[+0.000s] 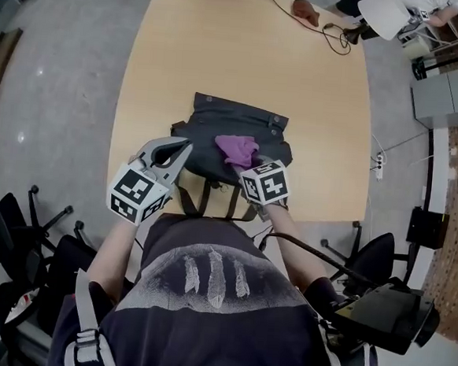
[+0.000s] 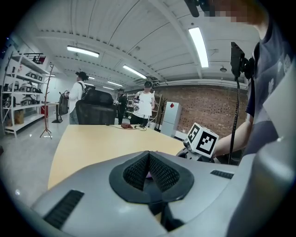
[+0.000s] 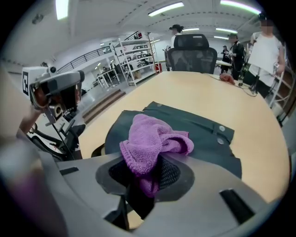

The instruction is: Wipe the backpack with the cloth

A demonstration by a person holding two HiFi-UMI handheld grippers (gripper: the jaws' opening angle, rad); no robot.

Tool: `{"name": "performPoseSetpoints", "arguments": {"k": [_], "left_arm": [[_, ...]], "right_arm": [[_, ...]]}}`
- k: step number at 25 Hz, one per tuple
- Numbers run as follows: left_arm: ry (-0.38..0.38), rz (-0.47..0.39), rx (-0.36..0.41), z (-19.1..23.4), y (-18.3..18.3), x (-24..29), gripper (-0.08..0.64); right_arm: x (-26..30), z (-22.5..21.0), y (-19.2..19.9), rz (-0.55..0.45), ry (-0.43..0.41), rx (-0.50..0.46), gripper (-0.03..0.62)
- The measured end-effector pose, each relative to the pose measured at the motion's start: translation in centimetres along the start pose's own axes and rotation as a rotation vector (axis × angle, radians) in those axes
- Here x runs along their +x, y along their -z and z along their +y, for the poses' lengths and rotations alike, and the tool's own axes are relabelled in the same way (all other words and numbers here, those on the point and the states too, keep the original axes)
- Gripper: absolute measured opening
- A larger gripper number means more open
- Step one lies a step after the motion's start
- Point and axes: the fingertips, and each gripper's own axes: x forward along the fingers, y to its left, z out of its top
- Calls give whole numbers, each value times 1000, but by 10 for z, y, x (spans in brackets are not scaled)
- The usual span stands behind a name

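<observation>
Cloth (image 3: 152, 139) clamped in right gripper (image 3: 147, 175) over limp backpack (image 3: 199, 134).
Soft and light, probably best held by a fold; left gripper (image 2: 149, 172) closed, empty.

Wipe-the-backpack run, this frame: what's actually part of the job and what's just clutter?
Part of the job:
- backpack, flat on the table
- purple cloth, clamped in the right hand-held gripper
- left hand-held gripper, jaws together, nothing in them

Just lying about:
- brown object and cable at the table's far end
- office chairs
- power strip on the floor
</observation>
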Motion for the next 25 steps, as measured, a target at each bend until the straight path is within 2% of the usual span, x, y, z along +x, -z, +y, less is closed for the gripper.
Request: {"name": "performPoseSetpoints", "arguments": {"k": [3, 7, 11, 13, 15, 19, 20, 23, 25], "left_arm": [[-21, 6, -19, 7, 7, -6, 8], [-56, 6, -51, 18, 15, -14, 8], [-74, 8, -61, 25, 21, -17, 8], [-81, 8, -69, 28, 22, -17, 8], [-85, 7, -73, 29, 23, -17, 8], [-96, 1, -72, 31, 18, -20, 8], [-102, -2, -70, 33, 17, -22, 8], [-136, -11, -70, 43, 15, -31, 8], [-170, -23, -76, 52, 12, -41, 8]], "right_arm": [[5, 15, -5, 20, -58, -13, 104], [12, 28, -4, 68, -62, -98, 104], [14, 34, -7, 79, -75, -134, 104], [15, 48, -11, 74, -120, -143, 104], [19, 74, -16, 69, -202, -146, 104], [33, 111, -15, 116, -232, -290, 104], [34, 119, -17, 114, -268, -288, 104], [30, 156, -24, 91, -455, -258, 104], [26, 175, -32, 49, -517, -286, 104]]}}
